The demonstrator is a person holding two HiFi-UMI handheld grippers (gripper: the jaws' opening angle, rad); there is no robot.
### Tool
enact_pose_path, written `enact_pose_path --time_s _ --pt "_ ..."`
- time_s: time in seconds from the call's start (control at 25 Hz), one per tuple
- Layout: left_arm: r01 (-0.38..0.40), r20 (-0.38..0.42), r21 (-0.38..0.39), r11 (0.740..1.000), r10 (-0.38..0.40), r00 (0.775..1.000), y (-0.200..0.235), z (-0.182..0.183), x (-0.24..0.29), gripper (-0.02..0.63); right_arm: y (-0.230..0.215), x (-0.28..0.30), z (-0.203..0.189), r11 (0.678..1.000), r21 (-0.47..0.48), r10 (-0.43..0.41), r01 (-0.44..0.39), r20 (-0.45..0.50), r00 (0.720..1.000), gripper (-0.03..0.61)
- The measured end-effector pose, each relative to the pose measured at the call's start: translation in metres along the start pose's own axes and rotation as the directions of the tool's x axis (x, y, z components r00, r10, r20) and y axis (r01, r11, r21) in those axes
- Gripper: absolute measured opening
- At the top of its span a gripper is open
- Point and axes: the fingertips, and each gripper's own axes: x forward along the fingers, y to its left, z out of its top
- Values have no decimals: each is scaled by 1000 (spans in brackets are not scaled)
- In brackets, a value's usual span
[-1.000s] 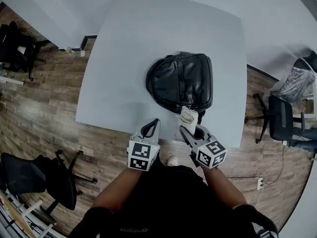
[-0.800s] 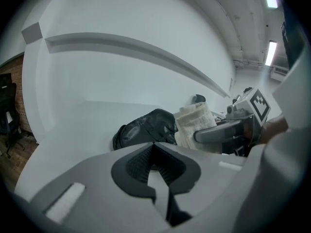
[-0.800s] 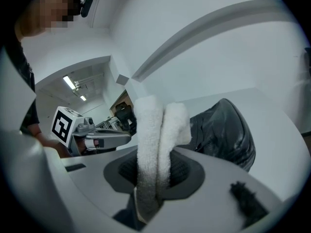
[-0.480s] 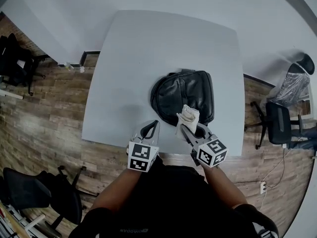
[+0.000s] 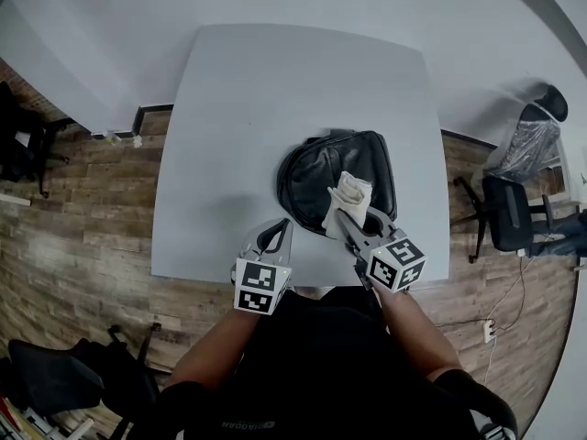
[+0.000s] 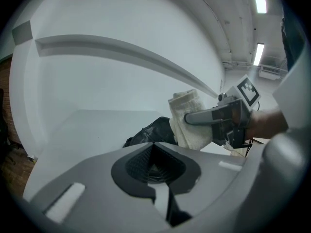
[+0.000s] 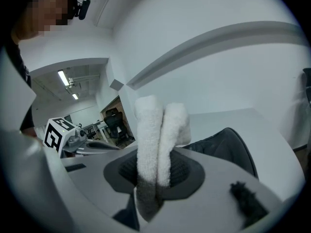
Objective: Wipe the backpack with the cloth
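So we've got the right gripper (image 5: 341, 216) clamped on a folded white cloth (image 5: 348, 195), which sticks up from between its jaws. It's over the near-right part of the black backpack (image 5: 312, 168), but we can't tell if cloth and bag actually touch. The backpack lies on the white table (image 5: 238, 108), close to the near edge and right of the middle. Our left gripper (image 5: 278, 235) has its jaws pressed together on nothing, over the near edge just left of the backpack.
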Motion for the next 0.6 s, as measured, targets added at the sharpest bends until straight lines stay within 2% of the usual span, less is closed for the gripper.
enact_pose_path --time_s 0.32,0.6 --pt "7 -1 -6 1000 -7 1000 1 -2 2 6 -18 21 20 999 -24 -28 28 18 999 94" --pt "-40 5 -43 998 41 999 -2 -4 6 6 -30 39 25 999 -40 13 -13 -2 1000 94"
